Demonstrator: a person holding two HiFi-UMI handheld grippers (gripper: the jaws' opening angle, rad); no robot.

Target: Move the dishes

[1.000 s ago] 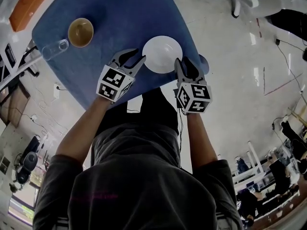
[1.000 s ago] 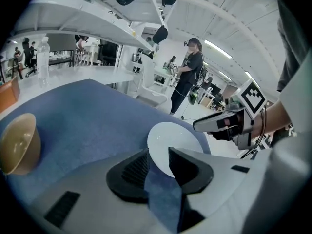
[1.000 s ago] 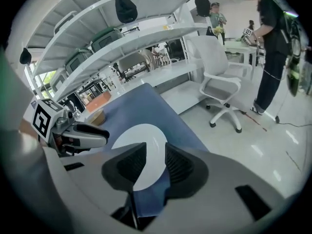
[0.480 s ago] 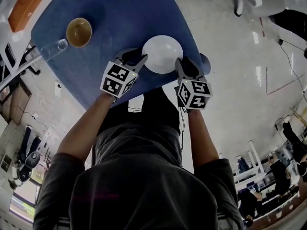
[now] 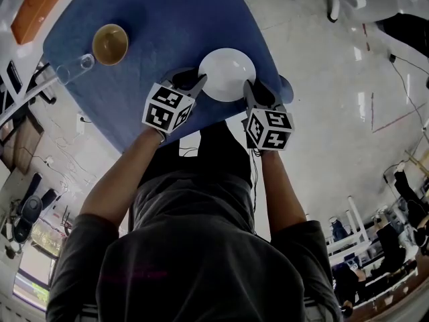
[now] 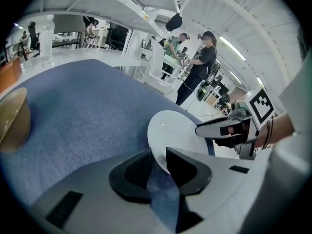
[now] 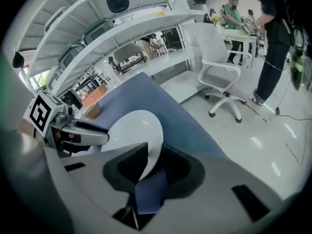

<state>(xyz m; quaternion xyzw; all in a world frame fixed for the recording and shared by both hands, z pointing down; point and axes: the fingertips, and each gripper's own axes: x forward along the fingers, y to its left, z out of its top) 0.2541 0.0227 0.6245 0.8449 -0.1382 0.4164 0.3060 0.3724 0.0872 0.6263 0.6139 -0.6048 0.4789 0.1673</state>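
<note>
Plate (image 5: 227,72): one, seemingly clamped in left tool (image 5: 196,81) and right tool (image 5: 252,90), both just closing.

I have open table (image 5: 167,19) from the plate (image 5: 227,74) out to the bowl (image 5: 110,44) and glass (image 5: 75,68), which crowd its left edge. Just right of the plate the table ends, with floor (image 5: 322,79) beyond.

Setting: open-plan lab or office workroom.
Landmark: blue table (image 5: 167,19).
Beyond the table: white swivel chair (image 7: 219,77); long white shelves (image 7: 136,30) overhead.
Beside the table: glossy pale floor (image 5: 322,113) with loose cables (image 5: 401,82).
Behind the table: people (image 6: 202,67) standing in a group.
</note>
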